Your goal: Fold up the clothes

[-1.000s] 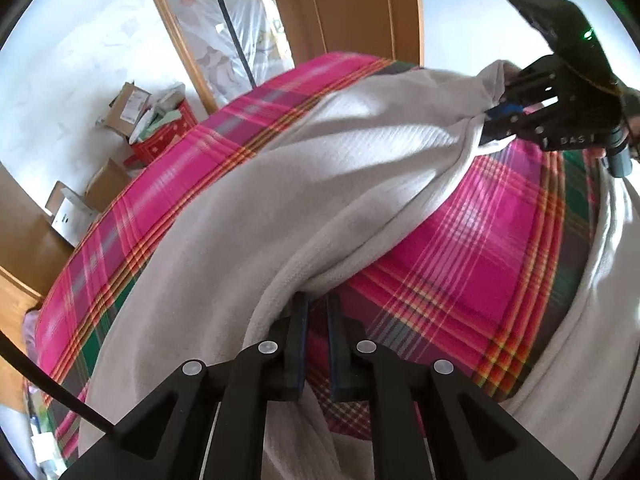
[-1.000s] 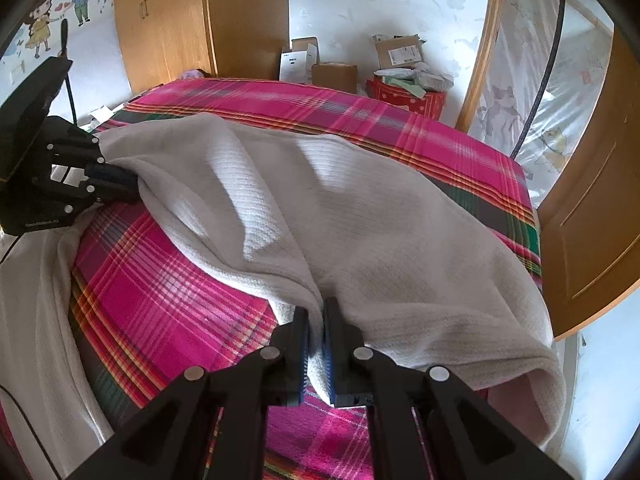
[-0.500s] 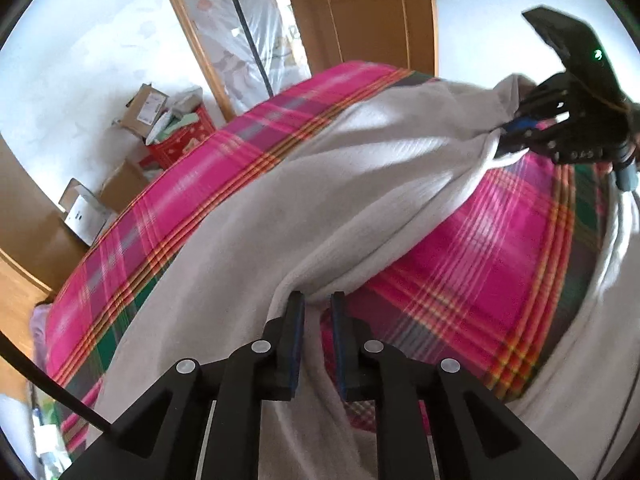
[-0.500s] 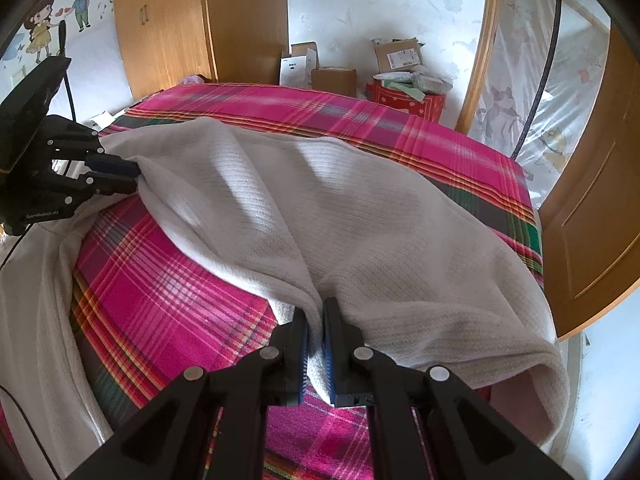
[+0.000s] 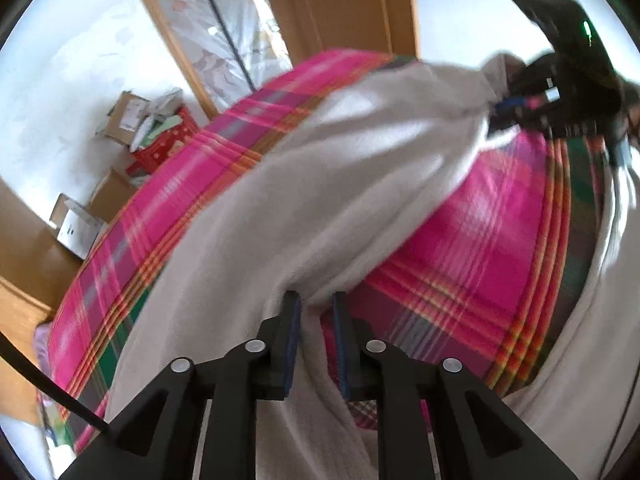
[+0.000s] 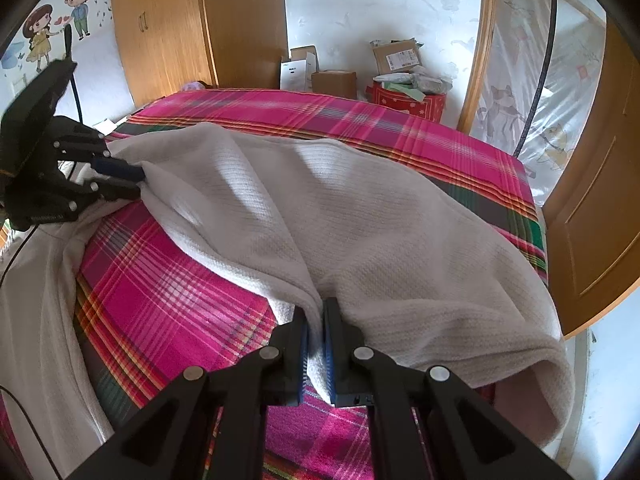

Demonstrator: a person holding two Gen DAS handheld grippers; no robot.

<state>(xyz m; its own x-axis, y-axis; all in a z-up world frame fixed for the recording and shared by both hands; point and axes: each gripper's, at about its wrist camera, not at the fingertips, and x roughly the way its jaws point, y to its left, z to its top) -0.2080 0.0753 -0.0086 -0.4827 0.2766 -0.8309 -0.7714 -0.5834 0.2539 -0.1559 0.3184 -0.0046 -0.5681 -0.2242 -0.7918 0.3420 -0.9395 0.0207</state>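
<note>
A white knit garment [image 6: 360, 216] lies spread over the pink plaid bed [image 6: 160, 288], its near edge lifted off the cover. My right gripper [image 6: 316, 312] is shut on a bunched fold of that edge. My left gripper [image 6: 128, 180] pinches another part of the edge at the left, between its blue pads. In the left wrist view the garment [image 5: 340, 184] runs from my left gripper [image 5: 316, 304], with cloth between its fingers, up to the right gripper [image 5: 504, 112] at the top right. The bed [image 5: 500, 240] shows under the raised edge. This view is blurred by motion.
More white cloth [image 6: 36, 320] drapes along the bed's near side; whether it is the same garment is unclear. Past the far side stand cardboard boxes [image 6: 396, 56], a red bin [image 6: 408, 104] and a wooden wardrobe [image 6: 200, 28]. A wooden door [image 6: 592, 208] is at the right.
Both grippers have carried the held edge a little farther over the bed. The left gripper has moved most, and its view now tilts higher and is blurred.
</note>
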